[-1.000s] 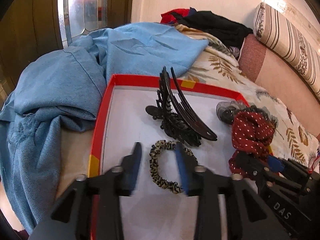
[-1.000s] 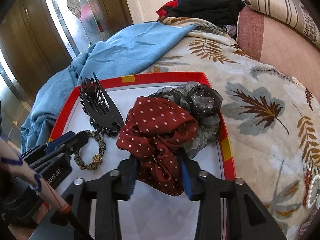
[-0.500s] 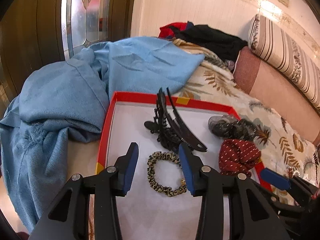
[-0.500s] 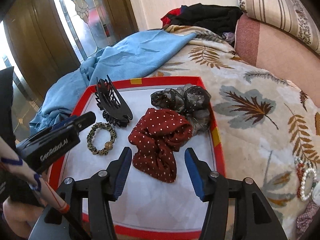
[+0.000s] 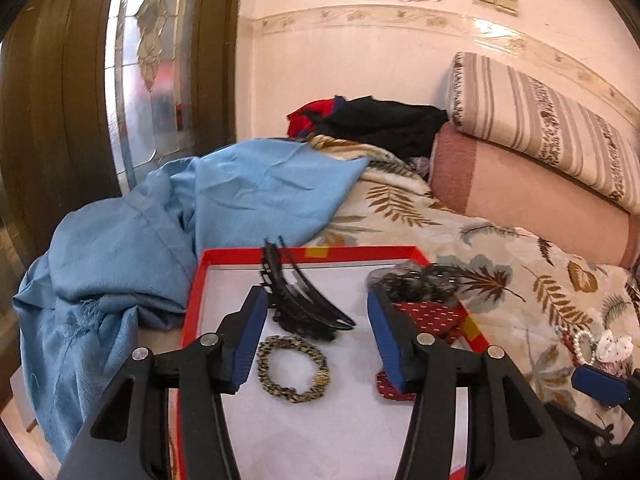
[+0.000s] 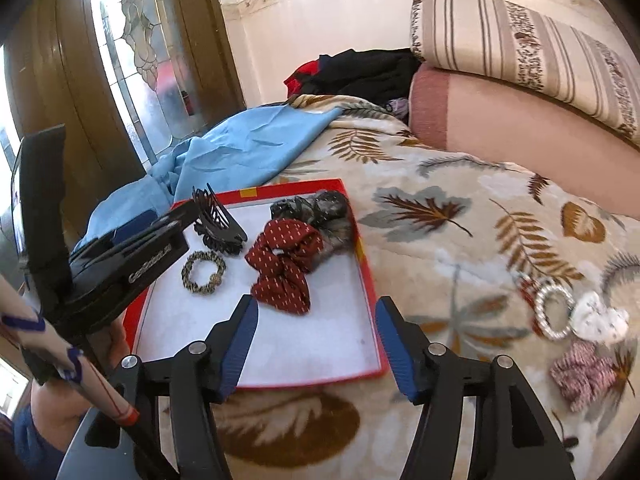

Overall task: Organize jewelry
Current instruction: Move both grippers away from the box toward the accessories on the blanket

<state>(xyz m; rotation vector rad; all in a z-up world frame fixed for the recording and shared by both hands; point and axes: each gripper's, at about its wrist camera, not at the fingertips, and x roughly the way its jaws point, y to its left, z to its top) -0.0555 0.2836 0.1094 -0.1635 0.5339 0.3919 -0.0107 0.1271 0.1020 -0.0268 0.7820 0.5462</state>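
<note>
Home bedroom, leaf-print blanket [image 6: 460, 216], striped pillow [image 6: 520, 44], heaped clothes [image 5: 384, 124]

Red-rimmed tray [image 6: 362, 248] holds black claw clip [image 6: 218, 220], leopard band [image 6: 203, 272], two scrunchies [image 6: 286, 266].

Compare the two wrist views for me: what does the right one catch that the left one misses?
Right wrist only: the pink knit scrunchie on the blanket, and the whole red tray, near edge included. Left wrist only: the switch plate high on the wall. Both: leopard hair tie, black claw clip, red dotted scrunchie, pearl ring, and the blue cloth.
</note>
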